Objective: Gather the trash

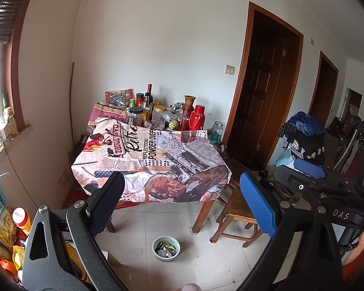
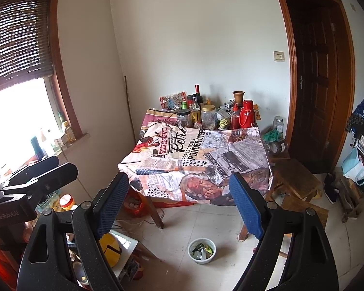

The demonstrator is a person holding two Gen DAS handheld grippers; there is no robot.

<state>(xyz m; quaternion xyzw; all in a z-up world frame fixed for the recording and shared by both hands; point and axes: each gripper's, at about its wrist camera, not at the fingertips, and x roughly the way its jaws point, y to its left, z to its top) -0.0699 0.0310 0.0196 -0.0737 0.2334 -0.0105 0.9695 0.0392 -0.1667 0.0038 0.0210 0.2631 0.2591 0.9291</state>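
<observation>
On the pale tiled floor (image 2: 213, 220) in front of the table, a small white bowl (image 2: 202, 251) already held several scraps of trash – dark and green wrappers and a silvery piece – which suggested that collection was well under way or near its end. No loose litter could be made out on the printed tablecloth (image 1: 157, 160), whose near half lay bare; whether anything among the jars and bottles (image 1: 157, 114) crowded along the table's far edge counted as trash could not be told. Both tools were idle: the left gripper (image 1: 182, 203) stood with its blue pads wide apart and nothing between them, and the right gripper (image 2: 179, 206) likewise gaped, empty, both raised well away from the bowl and aimed toward the table. The room was a cluttered domestic corner – white walls, a window with a dark blind (image 2: 17, 31) at left, dark wooden doors (image 1: 262, 92) at right, a low wooden stool (image 1: 237, 208) beside the table, and packages and bottles heaped on the floor at the lower left. Judged from this, the remaining work was probably a final check of the table and floor.
</observation>
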